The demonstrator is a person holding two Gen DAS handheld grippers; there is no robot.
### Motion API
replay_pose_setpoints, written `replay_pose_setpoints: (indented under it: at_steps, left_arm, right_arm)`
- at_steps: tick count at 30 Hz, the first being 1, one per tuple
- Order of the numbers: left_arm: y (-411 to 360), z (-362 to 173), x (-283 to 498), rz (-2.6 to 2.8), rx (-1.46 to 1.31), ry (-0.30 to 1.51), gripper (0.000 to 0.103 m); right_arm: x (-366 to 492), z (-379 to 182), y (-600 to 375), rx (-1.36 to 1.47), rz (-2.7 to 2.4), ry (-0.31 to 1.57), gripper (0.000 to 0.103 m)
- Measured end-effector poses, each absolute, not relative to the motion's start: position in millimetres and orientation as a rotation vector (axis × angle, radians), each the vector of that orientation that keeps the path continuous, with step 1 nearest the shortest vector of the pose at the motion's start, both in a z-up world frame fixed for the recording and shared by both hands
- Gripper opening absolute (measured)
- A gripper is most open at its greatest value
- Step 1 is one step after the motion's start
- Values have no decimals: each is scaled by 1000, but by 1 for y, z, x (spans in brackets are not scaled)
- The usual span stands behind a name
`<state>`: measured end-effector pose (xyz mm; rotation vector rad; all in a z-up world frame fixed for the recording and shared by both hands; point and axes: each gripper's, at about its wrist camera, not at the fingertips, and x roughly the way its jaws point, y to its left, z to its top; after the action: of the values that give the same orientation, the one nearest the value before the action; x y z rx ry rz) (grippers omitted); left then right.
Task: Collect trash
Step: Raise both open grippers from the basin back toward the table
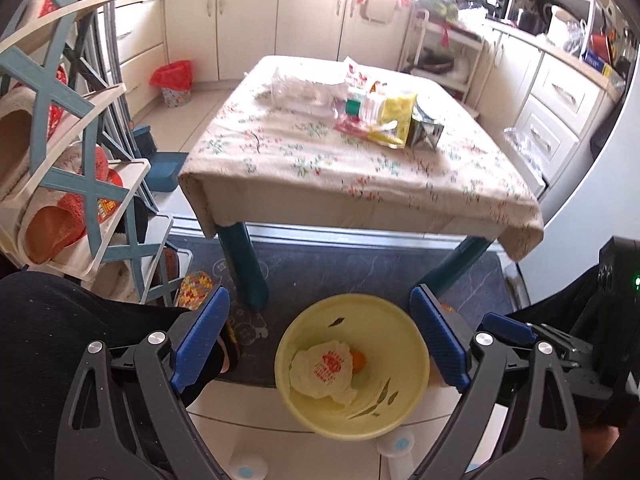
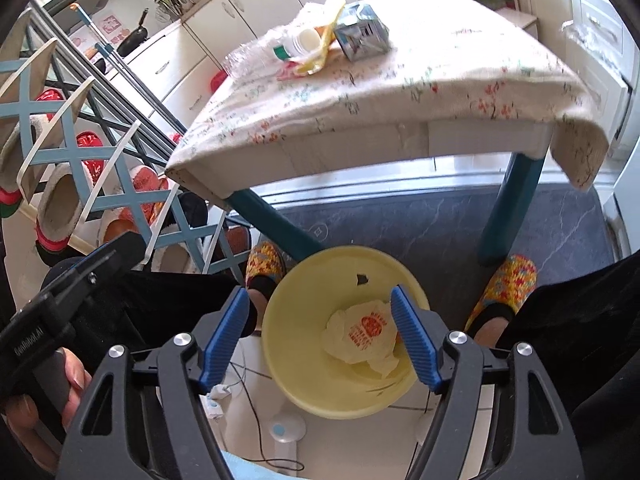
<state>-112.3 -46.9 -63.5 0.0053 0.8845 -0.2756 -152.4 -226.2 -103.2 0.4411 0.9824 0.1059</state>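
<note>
The crumpled wrapper (image 1: 325, 372) with red print lies in the bottom of the yellow bin (image 1: 304, 328), which stands on the floor just in front of the surface (image 1: 320, 168). Your left gripper (image 1: 320, 344) hangs above the bin with its blue fingers (image 1: 200, 340) spread wide, nothing between them; your right gripper (image 2: 322, 340) does likewise, fingers apart and empty. Only the left view shows something orange (image 1: 358, 360) tucked beside the wrapper (the right view hides it behind a finger). Only the right view shows both knitted slippers (image 2: 506, 284) flanking the bin and your hand (image 2: 40, 400) holding the other gripper's handle. More trash sits on the flowered cloth: a clear plastic bag (image 1: 304, 88), a yellow packet (image 1: 396, 118) and a silver carton (image 1: 426, 130). A shoe rack (image 1: 72, 168) stands to the left.
</note>
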Motion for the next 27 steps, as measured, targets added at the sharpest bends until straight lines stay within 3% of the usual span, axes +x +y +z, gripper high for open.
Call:
replay_pose_setpoints:
  at_steps: [27]
  left_arm:
    - [-34,-16,-72,-199,-41,730,92]
  right_arm:
    - [-119,-38,-216,222,110,753,75]
